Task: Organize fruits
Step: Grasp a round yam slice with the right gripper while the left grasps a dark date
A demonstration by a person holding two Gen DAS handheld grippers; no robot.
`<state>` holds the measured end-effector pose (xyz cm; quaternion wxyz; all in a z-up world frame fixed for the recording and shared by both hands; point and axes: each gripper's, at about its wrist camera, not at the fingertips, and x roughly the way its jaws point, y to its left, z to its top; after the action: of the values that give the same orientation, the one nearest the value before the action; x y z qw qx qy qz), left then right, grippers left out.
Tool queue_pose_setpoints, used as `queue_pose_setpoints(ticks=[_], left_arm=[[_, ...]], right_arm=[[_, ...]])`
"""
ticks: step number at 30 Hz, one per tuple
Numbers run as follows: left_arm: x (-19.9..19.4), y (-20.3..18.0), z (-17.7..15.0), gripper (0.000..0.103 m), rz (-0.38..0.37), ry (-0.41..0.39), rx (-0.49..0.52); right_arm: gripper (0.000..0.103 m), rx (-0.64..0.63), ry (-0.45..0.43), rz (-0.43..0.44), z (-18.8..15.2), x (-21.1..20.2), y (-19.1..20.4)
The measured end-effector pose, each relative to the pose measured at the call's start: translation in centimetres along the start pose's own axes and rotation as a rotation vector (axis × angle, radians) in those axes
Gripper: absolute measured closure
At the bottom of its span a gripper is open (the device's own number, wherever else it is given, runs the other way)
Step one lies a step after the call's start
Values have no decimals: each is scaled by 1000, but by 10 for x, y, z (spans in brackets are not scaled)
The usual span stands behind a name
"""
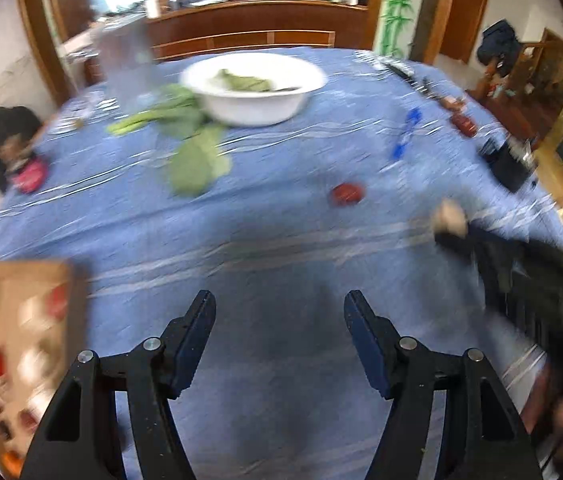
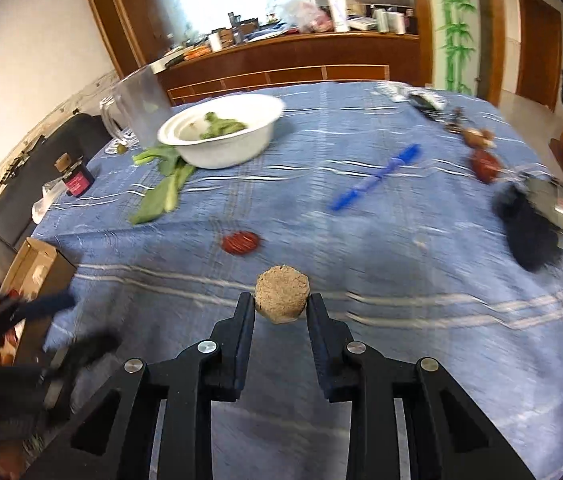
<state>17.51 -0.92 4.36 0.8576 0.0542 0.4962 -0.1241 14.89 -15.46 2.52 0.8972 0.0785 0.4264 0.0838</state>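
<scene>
Between its narrowed fingertips, the right hand-held gripper (image 2: 281, 304) clamps a tan cork-like puck (image 2: 281, 299).

White bowl (image 2: 221, 136), blue pen (image 2: 377, 176), and greens (image 2: 161, 192) on tablecloth (image 2: 361, 240).

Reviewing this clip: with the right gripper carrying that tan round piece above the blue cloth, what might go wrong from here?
1. The right gripper pinches the tan round piece only at its fingertips; it may slip out.
2. The red fruit lies loose just ahead on the blue tablecloth; a low pass might knock it.
3. The left gripper, open and empty, is near the cardboard box; both views are blurred, so the arms may collide.
</scene>
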Motion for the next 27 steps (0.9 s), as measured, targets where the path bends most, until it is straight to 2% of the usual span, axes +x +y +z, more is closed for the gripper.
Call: queue_pose_setpoints(ticks=[5,8,14,17,18,21,27], left_arm=[[32,-32,35,37,-25,-11,-22],[45,-42,48,37,-14,-14,-39],[72,-46,52,39,-8,28,-79],[71,-46,51,58,-11,-15,-74],[71,-44,51,75,-20,-20,-78],[68,-34,47,74,-60,-34,-87],[54,-29,29,74,-40,-36,-41]], right_arm=[[74,13,4,-28,-17,-18,-31],[74,35,14,-18,-22,-22,-46],[74,43,14,2,-25,-27,-57],[74,38,4,10,-24,-30,-58],[74,37,3,14,-24,-30,-58],[74,26,3,14,-26,-32,-57],[74,16,34,21,-36,-32,-60]])
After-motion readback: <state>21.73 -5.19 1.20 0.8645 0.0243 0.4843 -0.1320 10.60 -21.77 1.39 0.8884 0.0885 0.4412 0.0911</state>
